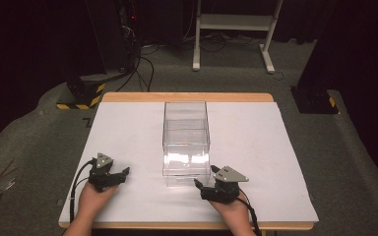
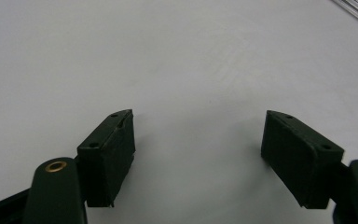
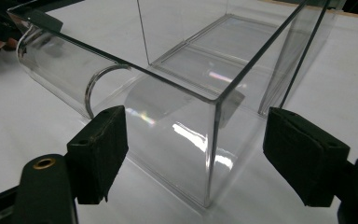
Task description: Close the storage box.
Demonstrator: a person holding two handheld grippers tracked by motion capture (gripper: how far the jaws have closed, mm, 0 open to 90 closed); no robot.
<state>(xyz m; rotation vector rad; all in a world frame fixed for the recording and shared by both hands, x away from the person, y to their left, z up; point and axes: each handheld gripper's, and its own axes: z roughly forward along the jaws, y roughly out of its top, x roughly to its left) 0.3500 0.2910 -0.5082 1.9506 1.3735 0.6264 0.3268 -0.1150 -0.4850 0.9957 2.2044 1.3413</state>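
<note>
The high view looks forward and down from the table's six o'clock edge; each gripper view sits low and close — sharing the clear, open-topped plastic box (image 1: 186,142) (image 3: 191,93) toward twelve o'clock.

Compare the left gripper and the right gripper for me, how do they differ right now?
The left gripper sits apart from the clear box, its jaws over bare white table cover. The right gripper reaches the box's near corner, which stands between its jaws; no pad visibly presses on it. The left points right, the right points left. Both are black, hand-held, with jaws apart.
</note>
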